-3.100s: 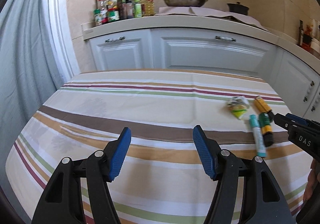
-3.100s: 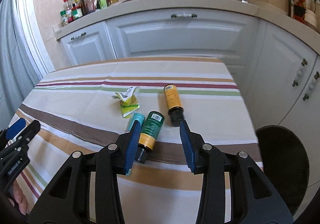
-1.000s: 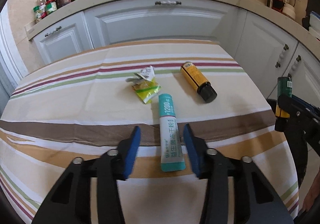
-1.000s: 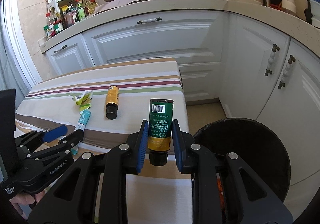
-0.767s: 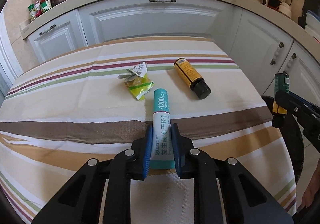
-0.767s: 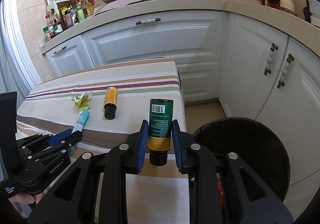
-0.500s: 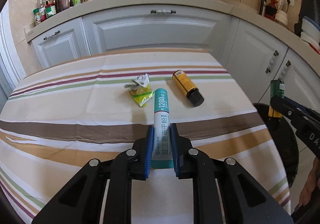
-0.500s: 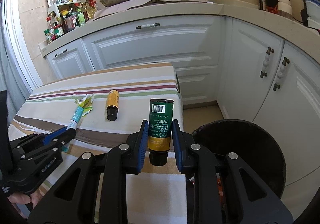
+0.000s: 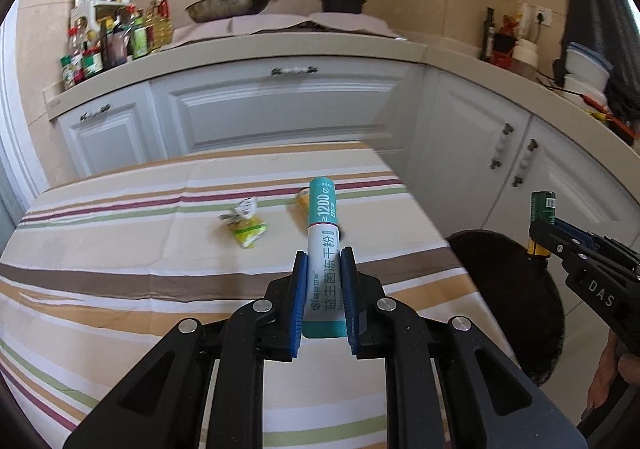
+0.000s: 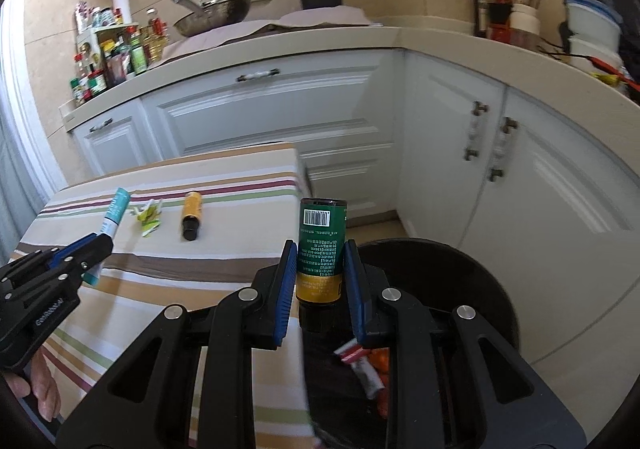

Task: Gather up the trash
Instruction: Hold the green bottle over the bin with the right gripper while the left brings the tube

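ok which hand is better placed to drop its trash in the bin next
Right. The right tool holds the green bottle with the yellow band at the round black bin; the left tool, gripping the teal-and-white tube, is over the striped tablecloth.

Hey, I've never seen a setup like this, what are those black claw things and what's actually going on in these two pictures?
Those are hand-held grippers: a person carries one in each hand, and a wide-angle camera on each looks out along its two blue-padded fingers. One picture comes from the left gripper, which is clamped on a teal and white tube lifted above the striped tablecloth. The other comes from the right gripper, which holds a green bottle over a black trash bin that already has some rubbish inside. Lying on the table are an orange bottle and a crumpled yellow-green wrapper.
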Available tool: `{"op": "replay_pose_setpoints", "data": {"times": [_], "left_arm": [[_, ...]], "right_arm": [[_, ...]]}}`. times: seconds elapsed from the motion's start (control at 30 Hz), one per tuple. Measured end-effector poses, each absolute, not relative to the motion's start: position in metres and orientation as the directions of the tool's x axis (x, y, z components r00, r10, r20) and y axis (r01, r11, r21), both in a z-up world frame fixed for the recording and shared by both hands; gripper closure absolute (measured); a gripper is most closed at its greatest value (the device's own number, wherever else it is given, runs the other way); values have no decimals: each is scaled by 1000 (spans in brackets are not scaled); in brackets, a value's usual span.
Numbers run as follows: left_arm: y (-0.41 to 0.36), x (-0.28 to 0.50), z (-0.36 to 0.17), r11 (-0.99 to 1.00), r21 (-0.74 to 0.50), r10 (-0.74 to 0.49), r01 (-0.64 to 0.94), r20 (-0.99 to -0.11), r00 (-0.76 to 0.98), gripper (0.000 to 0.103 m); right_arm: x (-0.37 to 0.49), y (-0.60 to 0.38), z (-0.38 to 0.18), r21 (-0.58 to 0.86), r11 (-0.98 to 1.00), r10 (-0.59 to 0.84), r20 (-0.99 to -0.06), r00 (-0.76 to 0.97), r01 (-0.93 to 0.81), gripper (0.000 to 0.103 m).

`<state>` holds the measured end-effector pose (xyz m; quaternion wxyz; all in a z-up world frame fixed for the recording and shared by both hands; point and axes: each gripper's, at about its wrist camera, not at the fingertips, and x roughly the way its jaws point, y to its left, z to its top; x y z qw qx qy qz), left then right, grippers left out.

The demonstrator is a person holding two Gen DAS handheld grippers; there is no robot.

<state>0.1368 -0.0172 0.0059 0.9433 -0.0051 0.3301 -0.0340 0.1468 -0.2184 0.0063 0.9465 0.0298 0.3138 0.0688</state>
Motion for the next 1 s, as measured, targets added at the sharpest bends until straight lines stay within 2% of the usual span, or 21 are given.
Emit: {"op": "replay_pose_setpoints", "data": {"times": [0.43,1.0], "left_arm": [[-81,119,15,976,-25,-191,214,-564,804,85],[-134,123,3,954,23,-235,299,-563,793,85]], "right_arm": [[117,-271,8,89,996,43,-566,824,9,80],[113,-307,0,109,992,13,-559,829,58,80]]}}
